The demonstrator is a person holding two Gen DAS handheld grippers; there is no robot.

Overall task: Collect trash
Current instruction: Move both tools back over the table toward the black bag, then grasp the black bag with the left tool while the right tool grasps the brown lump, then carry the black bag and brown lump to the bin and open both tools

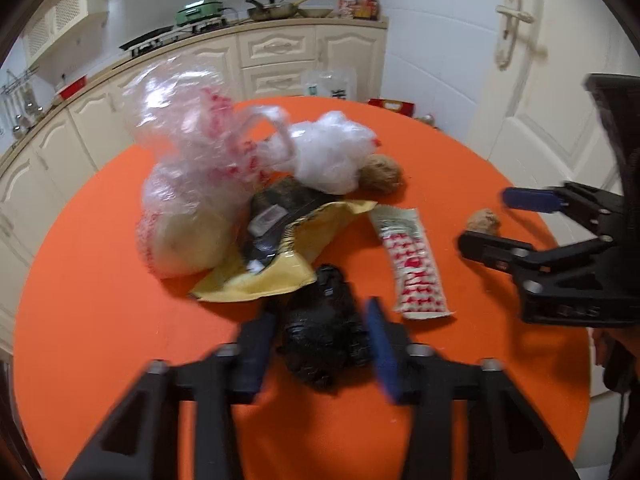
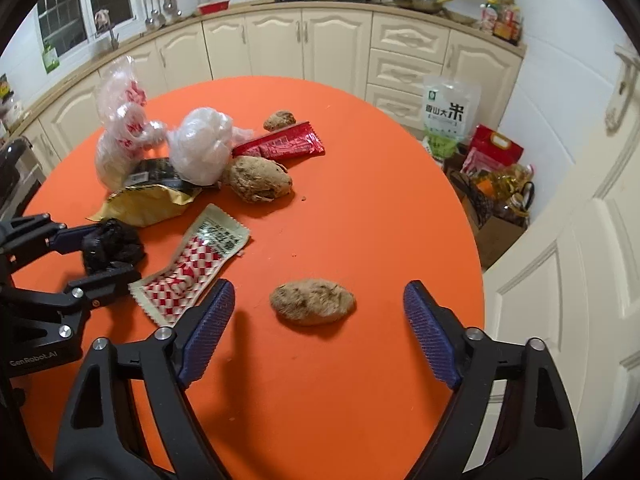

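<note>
Left wrist view: the left gripper [image 1: 322,332] clamps a crumpled black plastic bag [image 1: 322,332] on the round orange table [image 1: 100,300]. Right wrist view: the right gripper [image 2: 320,314] gapes wide — a brown fuzzy lump [image 2: 312,301] lies between its fingers.

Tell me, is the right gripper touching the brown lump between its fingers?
Apart. The right wrist view shows bare orange table on both sides of the brown lump, between it and the right gripper's wide-open fingers.
</note>
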